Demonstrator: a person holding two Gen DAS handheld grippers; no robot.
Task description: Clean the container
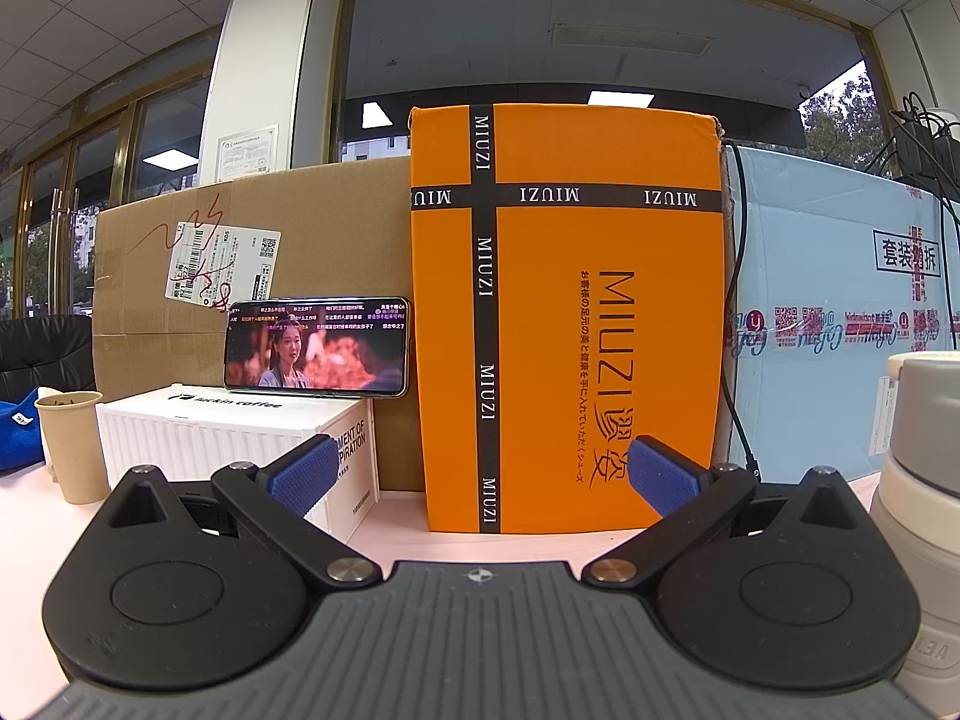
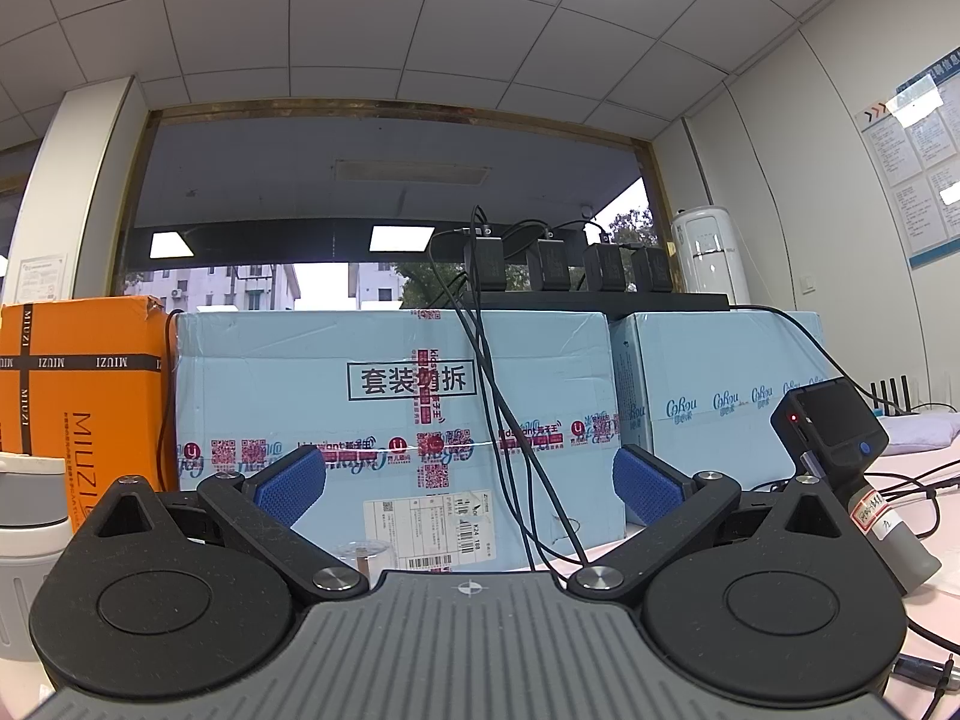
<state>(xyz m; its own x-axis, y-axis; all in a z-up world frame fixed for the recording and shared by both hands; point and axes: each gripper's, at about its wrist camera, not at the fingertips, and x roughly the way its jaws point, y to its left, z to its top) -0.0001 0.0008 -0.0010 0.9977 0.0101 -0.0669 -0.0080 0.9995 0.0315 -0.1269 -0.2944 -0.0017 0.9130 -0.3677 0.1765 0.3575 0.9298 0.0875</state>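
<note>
Left gripper [image 1: 483, 474] low over the pale pink table [image 1: 498, 543], blue pads [image 1: 303, 474] spread wide apart with nothing between them. Just right of it, at the near right edge of the left wrist view, the container [image 1: 918, 516]: a white-bodied flask with a grey lid, upright on the table, apart from the fingers. Straight ahead, far across the table, an orange MIUZI box [image 1: 600, 324] standing on end; left of that a brown cardboard carton [image 1: 336, 252] with a shipping label, and before it a white luckin coffee box [image 1: 240, 438] carrying a phone [image 1: 317, 347] propped on its long edge, screen lit. Further left, a paper cup [image 1: 71, 444] upright on the table. Right of the orange box, a pale blue carton [image 1: 840, 324]. Right gripper [image 2: 471, 483] likewise low over the table, pads parted wide and empty. Same container [image 2: 30, 534] at the near left edge of the right wrist view, beside the gripper's left side. Beyond the fingers, a small clear cup [image 2: 363, 555] partly hidden by the gripper body, then the blue carton with black cables [image 2: 498, 396] hanging down its face from a row of black chargers [image 2: 552, 264] on top. At the near right, a black handheld device [image 2: 840, 438] with a small red light, tilted.
</note>
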